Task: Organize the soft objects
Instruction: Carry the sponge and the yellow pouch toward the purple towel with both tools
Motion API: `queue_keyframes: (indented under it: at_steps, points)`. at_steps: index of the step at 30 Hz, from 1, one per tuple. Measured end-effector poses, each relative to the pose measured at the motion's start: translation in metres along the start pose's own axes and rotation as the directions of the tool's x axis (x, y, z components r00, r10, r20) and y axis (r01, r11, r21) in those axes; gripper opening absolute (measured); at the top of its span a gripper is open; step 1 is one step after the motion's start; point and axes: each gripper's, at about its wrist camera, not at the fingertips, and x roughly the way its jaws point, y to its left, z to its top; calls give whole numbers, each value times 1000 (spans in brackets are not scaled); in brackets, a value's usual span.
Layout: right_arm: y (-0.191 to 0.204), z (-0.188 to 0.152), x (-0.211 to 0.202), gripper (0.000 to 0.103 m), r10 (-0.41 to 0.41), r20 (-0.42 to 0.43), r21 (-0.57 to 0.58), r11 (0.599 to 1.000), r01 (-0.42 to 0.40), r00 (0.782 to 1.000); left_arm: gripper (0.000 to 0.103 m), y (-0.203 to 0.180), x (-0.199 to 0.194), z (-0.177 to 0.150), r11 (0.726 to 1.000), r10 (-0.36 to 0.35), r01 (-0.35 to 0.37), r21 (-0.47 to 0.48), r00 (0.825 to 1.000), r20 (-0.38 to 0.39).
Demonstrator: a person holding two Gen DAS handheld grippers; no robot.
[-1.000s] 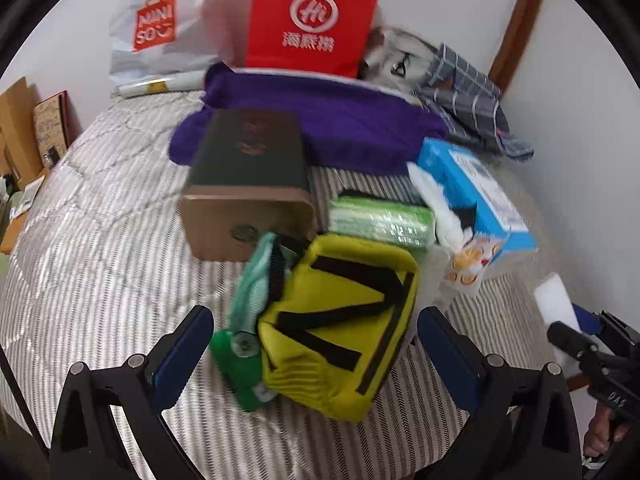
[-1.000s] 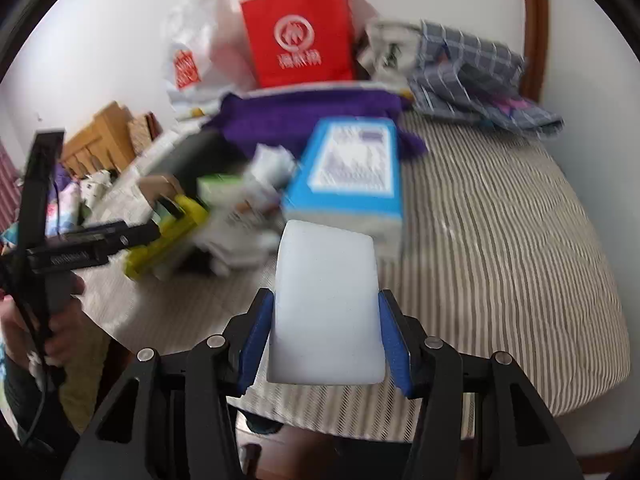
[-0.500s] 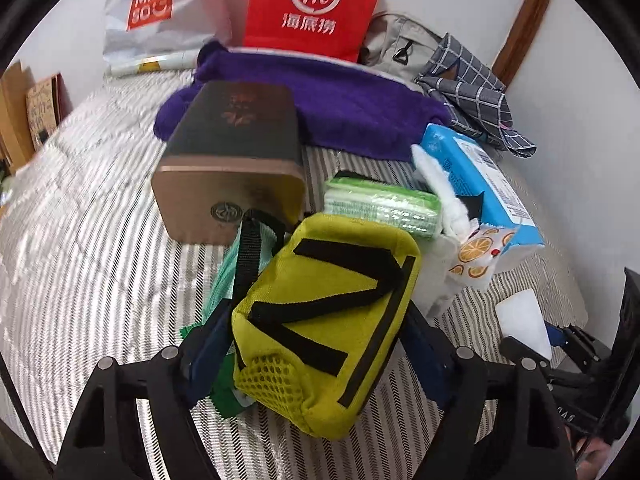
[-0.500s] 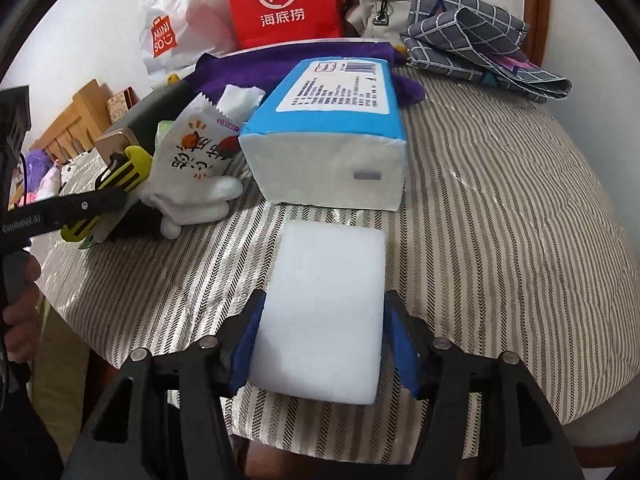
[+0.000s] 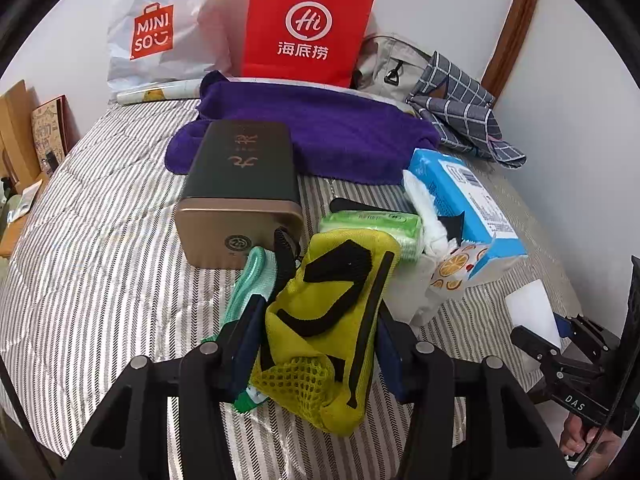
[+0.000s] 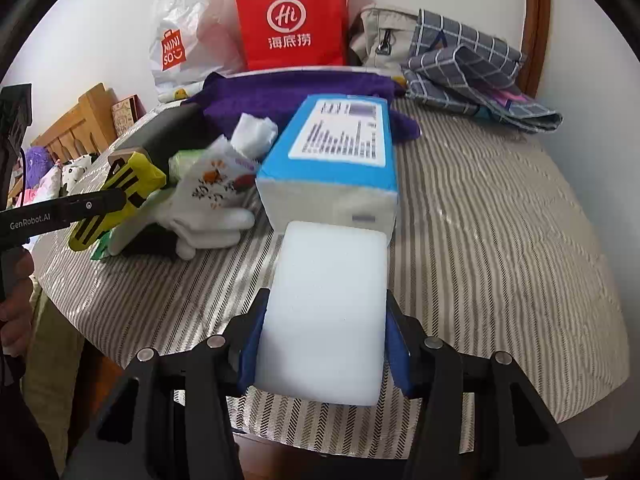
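Observation:
My left gripper [image 5: 316,344] is shut on a yellow pouch with black straps [image 5: 332,320]; a mint-green cloth [image 5: 250,280] lies under its left side. The pouch also shows at the left of the right wrist view [image 6: 120,196]. My right gripper [image 6: 324,340] is shut on a white foam sponge [image 6: 328,308], held just in front of a blue tissue pack [image 6: 340,160]. The sponge also shows at the right of the left wrist view [image 5: 532,312]. White gloves [image 6: 200,220] and a snack packet [image 6: 216,184] lie between pouch and tissue pack.
A dark tin box [image 5: 240,184], a green wet-wipe pack [image 5: 372,224], a purple towel [image 5: 312,128], a red paper bag [image 5: 308,24], a white plastic bag [image 5: 160,36] and a checked cloth [image 5: 460,112] lie on the striped bed [image 5: 92,248]. The bed's front edge is close below both grippers.
My left gripper has moved forward and shut on the yellow pouch. My right gripper, still holding the sponge, has come down closer to the tissue pack.

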Motion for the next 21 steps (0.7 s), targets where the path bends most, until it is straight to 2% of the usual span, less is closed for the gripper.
queue_keyframes:
  at_steps: [10, 21]
  points:
    - [1, 5, -15, 52, -4, 27, 19, 1000, 3, 1000, 44, 7, -12, -6, 1000, 12, -12, -21, 1000, 9]
    - [6, 12, -33, 52, -10, 64, 35, 999, 8, 998, 44, 7, -44, 4, 999, -7, 11, -40, 997, 81]
